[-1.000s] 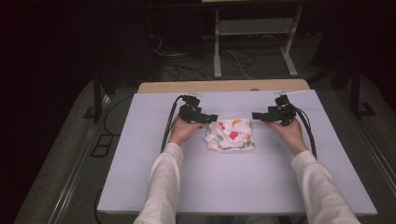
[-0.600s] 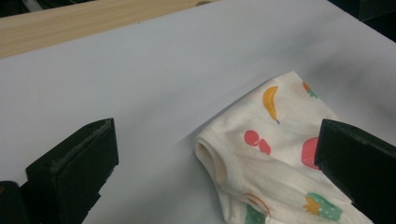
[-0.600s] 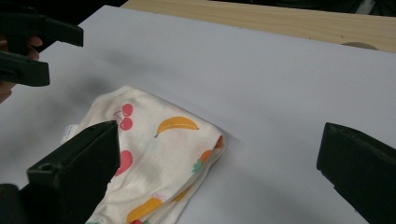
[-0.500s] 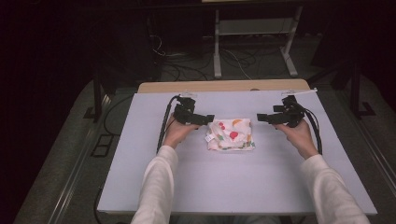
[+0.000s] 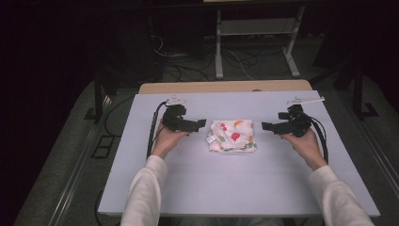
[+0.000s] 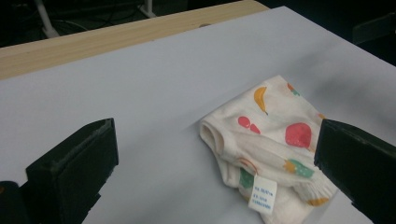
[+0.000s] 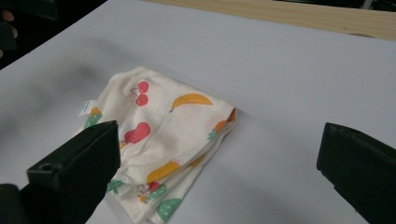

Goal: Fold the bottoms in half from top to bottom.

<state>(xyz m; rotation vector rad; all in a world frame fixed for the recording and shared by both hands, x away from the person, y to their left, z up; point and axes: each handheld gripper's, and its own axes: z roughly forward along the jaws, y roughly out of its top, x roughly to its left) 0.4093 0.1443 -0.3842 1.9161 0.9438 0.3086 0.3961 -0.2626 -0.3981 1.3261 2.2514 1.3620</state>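
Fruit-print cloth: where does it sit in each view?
High view: folded fruit-print cloth at table centre, between both grippers.
Left gripper view: right of centre, low, white tag nearest the camera.
Right gripper view: left of centre.
Shared landmark: the wooden strip along the table's far edge.

A small white cloth with bright fruit pictures (image 5: 233,135) (image 6: 271,149) (image 7: 161,140) lies folded flat in the middle of the table — a little white tag sticks out at one corner.

Cream cloth (image 5: 232,136) (red, orange, green fruit print) on pale lilac table (image 5: 235,188)
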